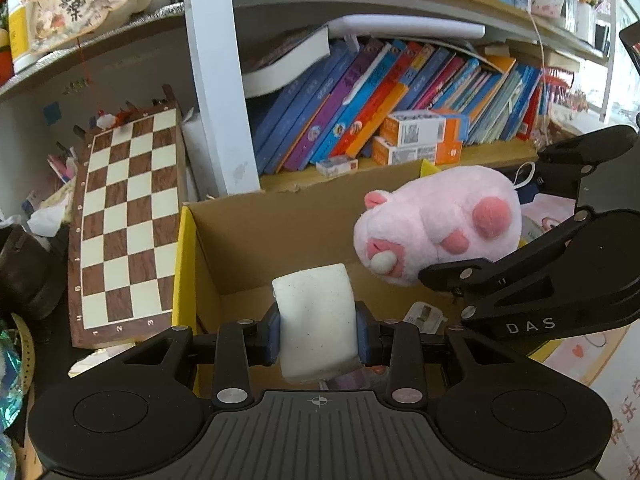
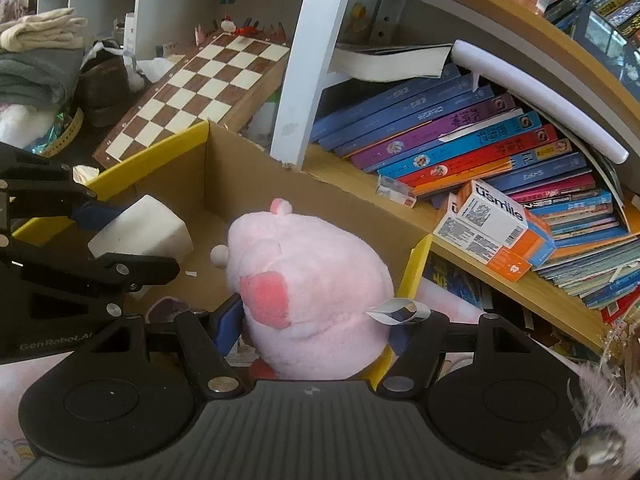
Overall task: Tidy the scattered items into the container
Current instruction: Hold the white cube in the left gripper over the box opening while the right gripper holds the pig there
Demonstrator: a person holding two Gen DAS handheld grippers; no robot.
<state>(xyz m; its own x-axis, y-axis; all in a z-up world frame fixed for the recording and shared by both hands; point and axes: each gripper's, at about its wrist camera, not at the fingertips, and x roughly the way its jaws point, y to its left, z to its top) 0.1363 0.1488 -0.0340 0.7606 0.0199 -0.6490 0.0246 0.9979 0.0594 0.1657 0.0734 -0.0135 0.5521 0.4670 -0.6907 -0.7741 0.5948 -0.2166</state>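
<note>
In the left wrist view, the left gripper (image 1: pixel 318 338) is clamped on a white foam block (image 1: pixel 316 320), its blue pads pressed against the block's two sides. The block hangs over the open cardboard box (image 1: pixel 256 236), which has yellow-edged flaps and stands against the bookshelf. To the right, the pink plush toy (image 1: pixel 436 224) is carried by the other tool above the box's right half. On the box floor, near the right, lies a small crumpled printed wrapper (image 1: pixel 426 316); something purplish shows just under the block, too hidden to name. A chessboard (image 1: pixel 128 220) leans to the left of the box, outside it.

In the right wrist view, the right gripper (image 2: pixel 320 324) is closed on the plush toy (image 2: pixel 312 292), squeezing its lower body, with a fabric tag sticking out on the right. The toy sits over the near right corner of the box (image 2: pixel 304 200), partly across the yellow flap. The foam block (image 2: pixel 140 232) shows on the left, held above the box floor.

The step in hand looks like the drop — both items are carried over the container and neither is released yet. The next move calls for lowering each a little, shifting the plush farther in so it clears the flap, then parting the fingers one tool at a time so the two do not collide.
</note>
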